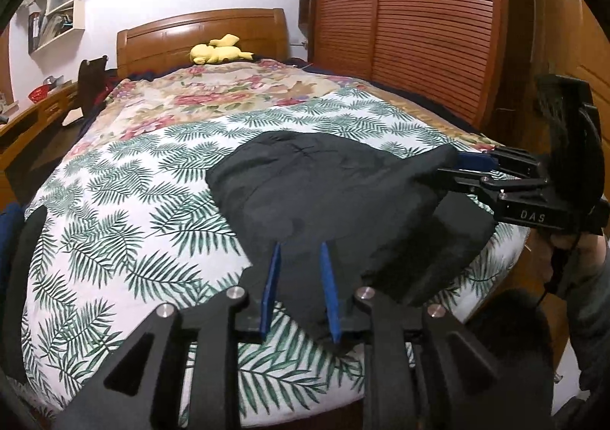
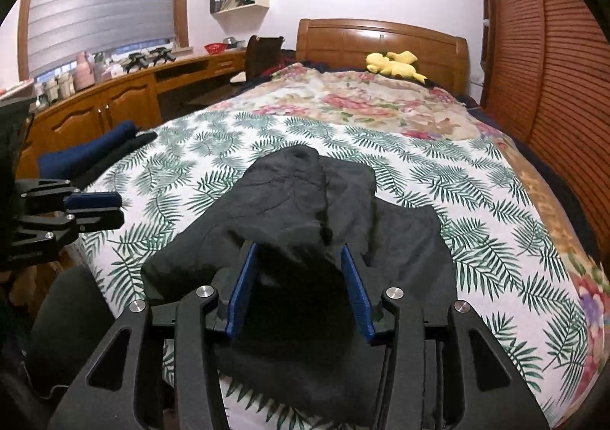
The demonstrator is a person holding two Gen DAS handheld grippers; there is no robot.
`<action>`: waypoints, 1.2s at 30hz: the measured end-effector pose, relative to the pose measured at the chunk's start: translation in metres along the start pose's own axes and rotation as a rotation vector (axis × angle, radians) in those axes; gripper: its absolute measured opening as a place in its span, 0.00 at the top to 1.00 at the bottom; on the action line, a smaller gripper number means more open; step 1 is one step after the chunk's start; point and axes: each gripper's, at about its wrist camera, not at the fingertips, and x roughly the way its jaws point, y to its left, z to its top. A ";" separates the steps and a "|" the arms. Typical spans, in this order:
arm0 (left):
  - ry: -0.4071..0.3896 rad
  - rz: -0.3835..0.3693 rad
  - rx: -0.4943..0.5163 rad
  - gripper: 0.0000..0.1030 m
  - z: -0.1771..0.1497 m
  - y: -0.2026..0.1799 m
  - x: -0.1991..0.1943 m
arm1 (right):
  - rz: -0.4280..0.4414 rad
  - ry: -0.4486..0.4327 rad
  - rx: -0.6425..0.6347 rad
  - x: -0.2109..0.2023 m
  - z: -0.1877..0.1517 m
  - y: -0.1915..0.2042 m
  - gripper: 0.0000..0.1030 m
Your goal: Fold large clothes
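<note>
A black garment (image 1: 335, 193) lies bunched on the leaf-print bedspread (image 1: 152, 209) near the bed's foot. My left gripper (image 1: 301, 251) hovers over its near edge with a gap between its blue fingers (image 1: 272, 277) and nothing held. In the right wrist view the left gripper (image 2: 114, 207) shows at the left edge, off the cloth. My right gripper (image 2: 299, 251) has a thick fold of the black garment (image 2: 305, 209) between its blue fingers (image 2: 242, 289). It also shows in the left wrist view (image 1: 461, 167), gripping the garment's right edge and lifting it.
A yellow plush toy (image 1: 219, 52) lies by the wooden headboard (image 1: 202, 33). Folded dark blue and black clothes (image 2: 91, 151) sit at the bed's left edge. A wooden desk (image 2: 126, 94) runs along the left, a slatted wardrobe (image 1: 411, 22) along the right.
</note>
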 end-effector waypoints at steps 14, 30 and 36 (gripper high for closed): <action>0.025 0.004 -0.029 0.80 -0.018 0.028 0.013 | 0.042 0.110 0.060 0.046 -0.005 0.001 0.55; 0.053 -0.003 -0.069 0.79 -0.041 0.038 0.009 | 0.094 0.081 -0.072 0.035 0.027 0.037 0.96; 0.031 0.012 -0.073 0.79 -0.038 0.044 -0.002 | 0.095 -0.016 -0.123 0.002 0.054 0.055 0.98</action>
